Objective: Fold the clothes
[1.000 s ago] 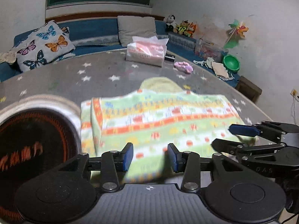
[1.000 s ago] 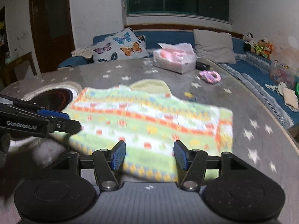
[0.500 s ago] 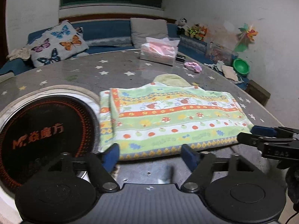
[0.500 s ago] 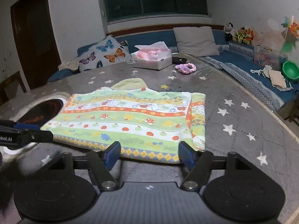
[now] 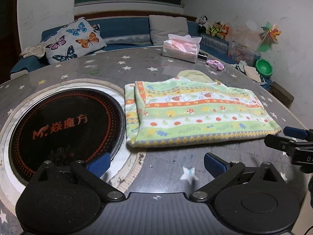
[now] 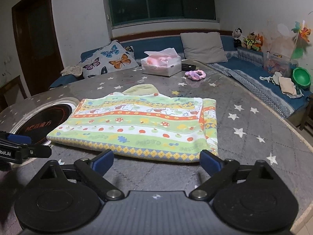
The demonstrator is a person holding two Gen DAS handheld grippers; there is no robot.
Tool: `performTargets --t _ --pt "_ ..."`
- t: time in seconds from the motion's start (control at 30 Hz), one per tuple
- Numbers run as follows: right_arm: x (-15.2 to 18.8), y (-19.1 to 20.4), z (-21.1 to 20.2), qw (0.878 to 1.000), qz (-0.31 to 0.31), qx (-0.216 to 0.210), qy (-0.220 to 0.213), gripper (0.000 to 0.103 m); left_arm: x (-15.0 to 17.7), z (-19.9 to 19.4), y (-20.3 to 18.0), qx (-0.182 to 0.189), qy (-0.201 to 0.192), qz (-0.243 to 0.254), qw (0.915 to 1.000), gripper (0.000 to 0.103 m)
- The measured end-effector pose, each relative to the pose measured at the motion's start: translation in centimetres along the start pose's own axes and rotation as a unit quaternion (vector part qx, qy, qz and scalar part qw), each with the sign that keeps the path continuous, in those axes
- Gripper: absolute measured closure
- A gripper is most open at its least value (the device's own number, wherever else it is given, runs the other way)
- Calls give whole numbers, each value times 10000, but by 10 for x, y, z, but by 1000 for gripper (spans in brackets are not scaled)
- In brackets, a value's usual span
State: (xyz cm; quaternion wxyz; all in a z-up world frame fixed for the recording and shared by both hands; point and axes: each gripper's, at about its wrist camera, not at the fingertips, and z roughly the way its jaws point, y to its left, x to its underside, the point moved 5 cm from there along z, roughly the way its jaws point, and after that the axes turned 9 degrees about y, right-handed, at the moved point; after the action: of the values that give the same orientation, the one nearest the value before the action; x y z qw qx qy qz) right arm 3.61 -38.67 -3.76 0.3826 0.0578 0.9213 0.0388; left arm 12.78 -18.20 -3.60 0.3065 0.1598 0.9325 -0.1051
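A folded striped green, orange and white garment (image 5: 195, 115) lies flat on the grey star-patterned table (image 5: 109, 66); it also shows in the right wrist view (image 6: 140, 125). A pale yellow-green piece (image 5: 193, 74) sticks out from its far edge. My left gripper (image 5: 156, 163) is open and empty, just short of the garment's near left corner. My right gripper (image 6: 156, 159) is open and empty, just short of the garment's near edge. Each gripper's fingers show at the edge of the other view.
A round black induction hob (image 5: 62, 121) is set into the table left of the garment. A tissue box (image 5: 181, 49) and a purple scrunchie (image 5: 215, 64) lie at the far side. A blue sofa with cushions (image 5: 74, 39) runs behind. The table edge curves at the right (image 6: 289, 125).
Both grippers have opened wide, let go of the garment and pulled back toward me. The garment now lies flat and folded on the table.
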Motion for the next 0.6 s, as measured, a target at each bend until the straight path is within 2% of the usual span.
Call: performTargets --t 0.3,0.6 --pt "9 15 -6 10000 -25 43 27 0 8 -12 3 57 -120 37 9999 0" --pt "15 29 -12 10000 -29 31 10 0 16 -17 5 93 -44 -34 9999 0"
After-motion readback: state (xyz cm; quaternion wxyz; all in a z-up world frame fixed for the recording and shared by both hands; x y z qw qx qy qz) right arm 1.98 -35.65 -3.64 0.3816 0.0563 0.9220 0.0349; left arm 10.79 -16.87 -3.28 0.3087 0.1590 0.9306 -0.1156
